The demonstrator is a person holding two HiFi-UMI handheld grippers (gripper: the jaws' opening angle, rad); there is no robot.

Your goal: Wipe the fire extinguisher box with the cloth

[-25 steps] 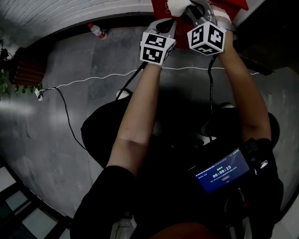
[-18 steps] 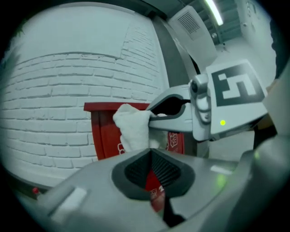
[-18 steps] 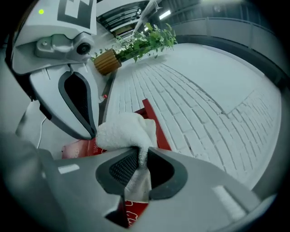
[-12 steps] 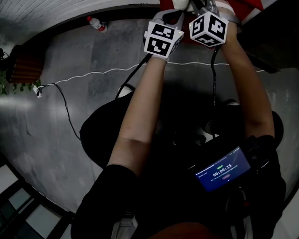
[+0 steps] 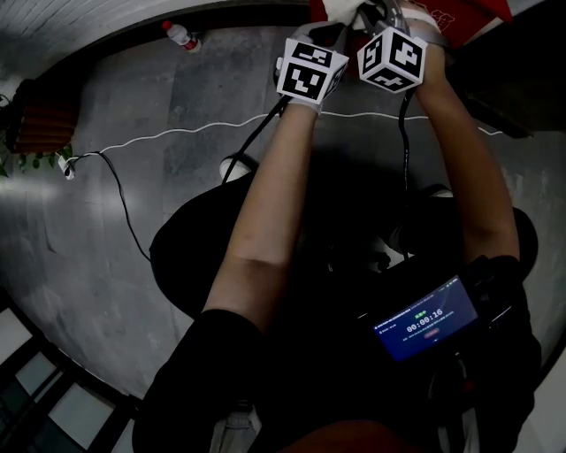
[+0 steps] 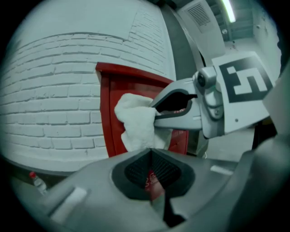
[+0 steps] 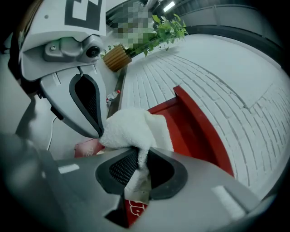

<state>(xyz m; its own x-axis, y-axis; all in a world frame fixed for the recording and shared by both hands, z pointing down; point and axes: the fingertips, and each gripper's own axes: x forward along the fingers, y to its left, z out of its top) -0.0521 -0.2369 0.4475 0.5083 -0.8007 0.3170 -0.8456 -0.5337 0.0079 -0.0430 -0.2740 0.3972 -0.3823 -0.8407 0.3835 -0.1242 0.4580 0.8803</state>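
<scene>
The red fire extinguisher box [image 6: 106, 113] stands against a white brick wall, its open front edge [image 7: 199, 131] running away from me. A white cloth [image 7: 131, 129] is bunched against the box. My right gripper [image 7: 138, 156] is shut on it, a strip of cloth passing between the pads. My left gripper [image 6: 151, 152] is shut, with only red showing through its slit. Its tip touches the cloth's [image 6: 136, 122] lower edge. In the head view both marker cubes sit side by side at the top, the cloth [image 5: 340, 9] just beyond them.
A plastic bottle [image 5: 179, 35] lies at the wall's foot. A white cable [image 5: 177, 137] runs across the grey floor. A potted plant [image 7: 165, 29] stands further along the wall. A device with a lit screen [image 5: 423, 323] hangs at the person's chest.
Both grippers have moved slightly further up toward the box, the left one drawing closer to the right. The cloth stays in the right gripper.
</scene>
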